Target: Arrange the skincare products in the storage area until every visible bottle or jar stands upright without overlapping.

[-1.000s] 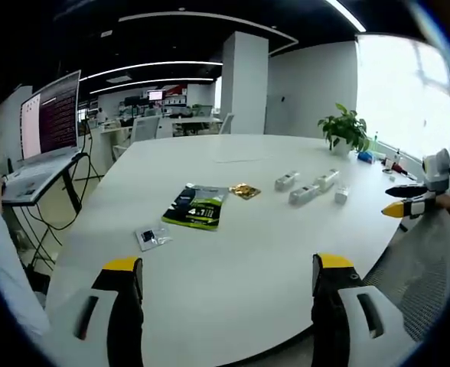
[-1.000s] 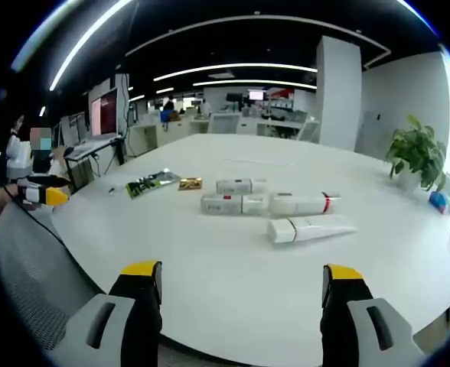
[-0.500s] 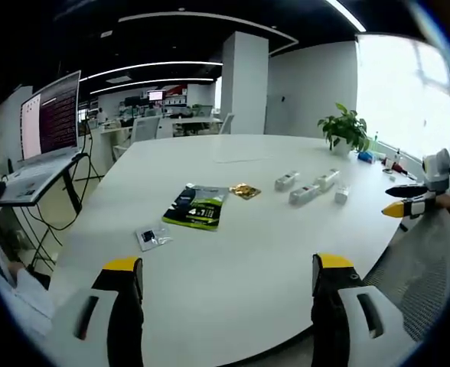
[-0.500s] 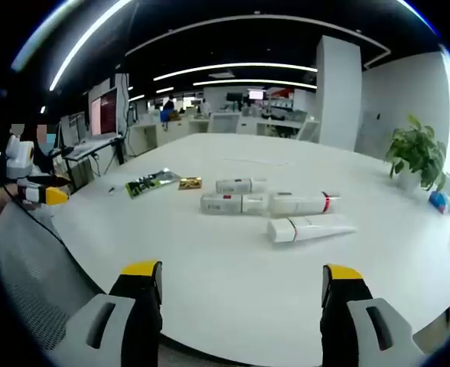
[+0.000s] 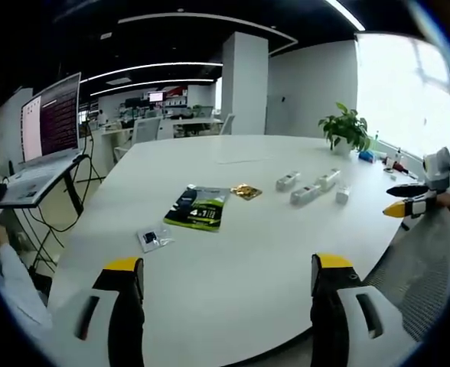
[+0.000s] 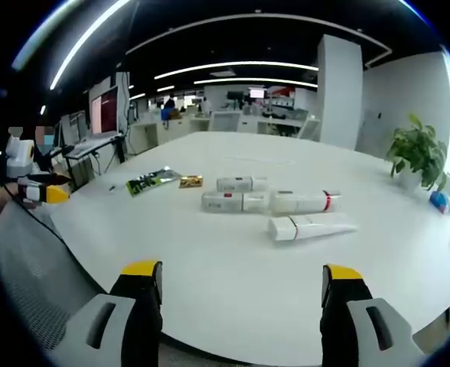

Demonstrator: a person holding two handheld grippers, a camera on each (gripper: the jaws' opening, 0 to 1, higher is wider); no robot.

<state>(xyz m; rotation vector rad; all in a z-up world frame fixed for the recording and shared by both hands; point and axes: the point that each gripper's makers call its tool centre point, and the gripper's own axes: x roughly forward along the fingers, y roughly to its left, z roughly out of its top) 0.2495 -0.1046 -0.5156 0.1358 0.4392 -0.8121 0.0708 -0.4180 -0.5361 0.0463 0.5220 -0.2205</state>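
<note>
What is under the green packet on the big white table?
The green packet lies flat on the white table, so only tabletop shows around it. Anything beneath it would be covered. A small gold packet sits beside it, apart, not underneath.

Labels on the 4 skincare tubes (image 6: 275, 205) lying mid-tabletop (image 6: 233, 283) are too small to read; the clear sachet's (image 5: 151, 237) contents are equally indistinct.

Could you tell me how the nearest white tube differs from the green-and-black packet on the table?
The white tube is long, rounded and plain white with a cap at one end; the green-and-black packet is flat, dark and printed. The tube lies closer to the right gripper, the packet farther off towards the left gripper. Both lie flat on the white table.
</note>
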